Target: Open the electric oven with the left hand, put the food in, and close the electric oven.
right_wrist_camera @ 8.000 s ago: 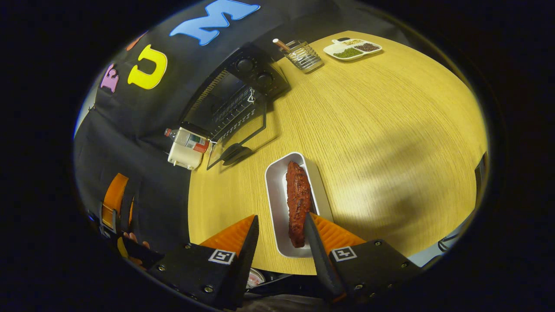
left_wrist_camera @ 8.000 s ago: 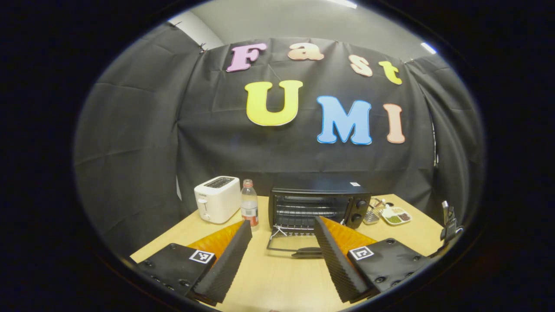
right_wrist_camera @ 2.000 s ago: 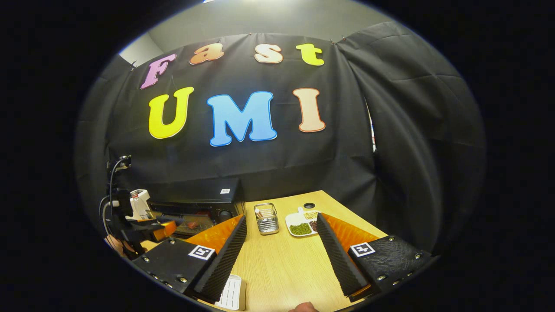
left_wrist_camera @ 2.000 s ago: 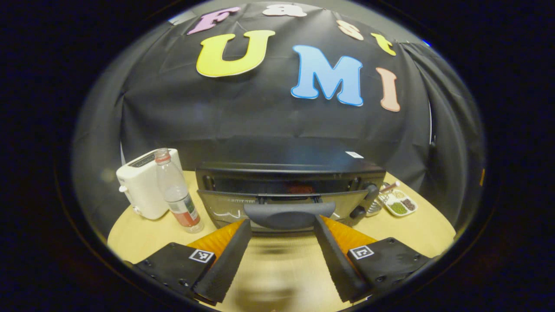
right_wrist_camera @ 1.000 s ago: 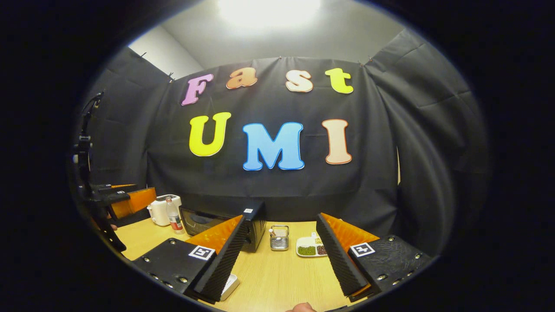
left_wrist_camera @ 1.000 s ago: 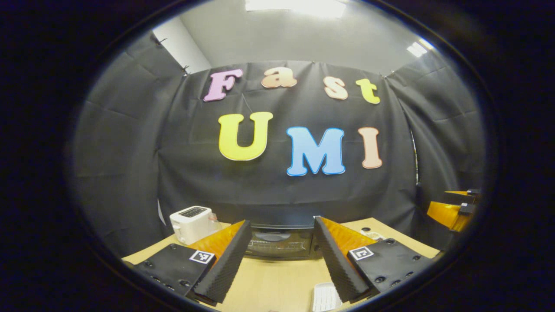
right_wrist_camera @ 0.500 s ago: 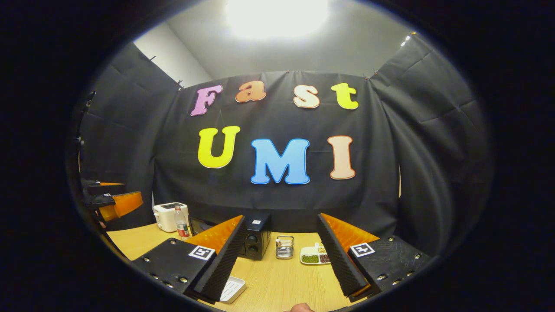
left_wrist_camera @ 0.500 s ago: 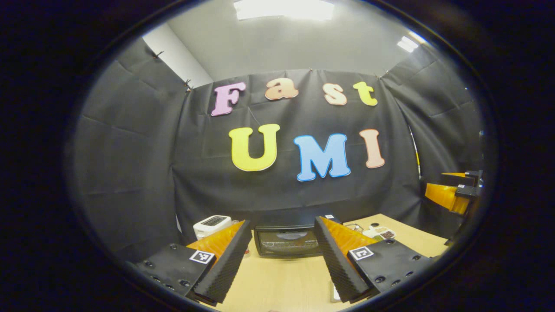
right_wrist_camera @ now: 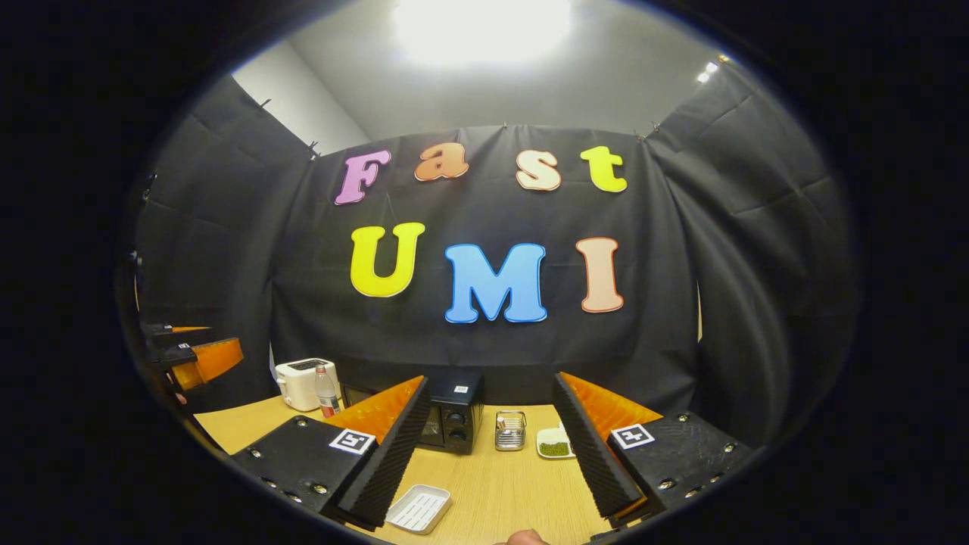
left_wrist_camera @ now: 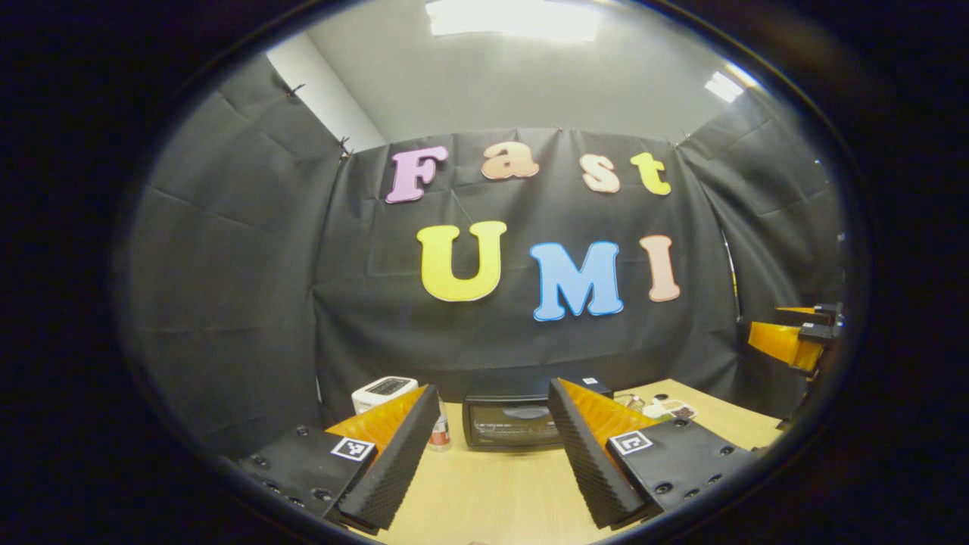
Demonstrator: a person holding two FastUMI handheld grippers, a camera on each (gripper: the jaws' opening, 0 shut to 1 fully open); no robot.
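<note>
Oven (left_wrist_camera: 515,424) sits straight ahead of the left gripper (left_wrist_camera: 492,454) in the left gripper view, well apart from it and framed between its spread, empty fingers; its door looks shut. Beyond the gripper's left finger stand a toaster (left_wrist_camera: 382,393) and a bottle (left_wrist_camera: 438,433). Far off to its right hangs the right gripper (left_wrist_camera: 791,341). The wooden surface (left_wrist_camera: 492,499) is bare just ahead of the fingers, which suits a gripper with nothing more to grasp.

In the right gripper view, the right gripper (right_wrist_camera: 492,454) is also spread and holds nothing. The oven (right_wrist_camera: 450,420) lies ahead and slightly left, door closed. A white tray (right_wrist_camera: 419,509) rests near the left finger, with no food on it, so the food is presumably inside. A wire holder (right_wrist_camera: 511,430) and a sectioned dish (right_wrist_camera: 554,445) stand ahead between the fingers. The left gripper (right_wrist_camera: 193,356) floats far left. The task looks finished.
</note>
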